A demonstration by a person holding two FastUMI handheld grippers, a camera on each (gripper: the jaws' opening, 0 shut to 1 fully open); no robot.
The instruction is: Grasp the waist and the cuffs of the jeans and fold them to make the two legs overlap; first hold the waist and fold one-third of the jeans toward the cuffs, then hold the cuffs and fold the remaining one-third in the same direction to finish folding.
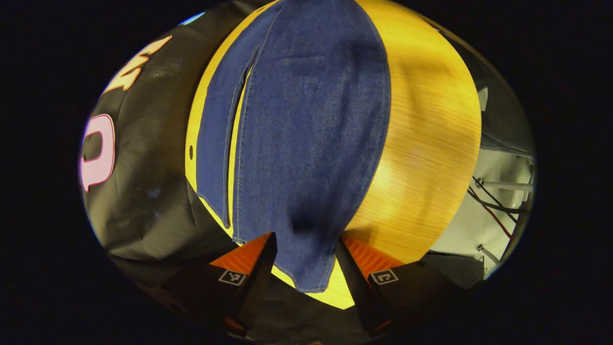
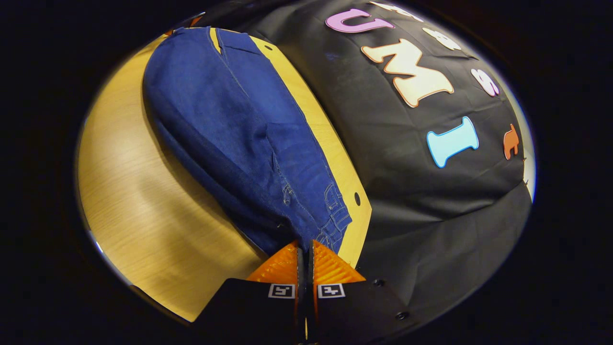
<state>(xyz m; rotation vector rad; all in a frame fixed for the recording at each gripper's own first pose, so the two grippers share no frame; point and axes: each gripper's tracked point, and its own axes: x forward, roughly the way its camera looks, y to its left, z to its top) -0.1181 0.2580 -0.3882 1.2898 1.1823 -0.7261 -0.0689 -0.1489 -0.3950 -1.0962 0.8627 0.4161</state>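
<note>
Blue jeans [image 1: 306,120] lie lengthwise on the yellow wooden table [image 1: 431,143], one leg largely over the other, a strip of the lower leg showing at the left. My left gripper [image 1: 305,244] is open, a finger on each side of the near cuff end, which hangs past the table edge. In the right gripper view the jeans [image 2: 230,120] stretch away from me. My right gripper [image 2: 304,249] is shut on the waist corner [image 2: 330,215] by the pocket stitching, at the table's edge.
The black booth cloth [image 2: 431,191] hangs close along one long side of the table. A small hole [image 2: 357,196] sits in the table corner by the waist. Cables and white fittings [image 1: 498,191] lie beyond the table's other side. Bare wood [image 2: 143,201] spreads beside the jeans.
</note>
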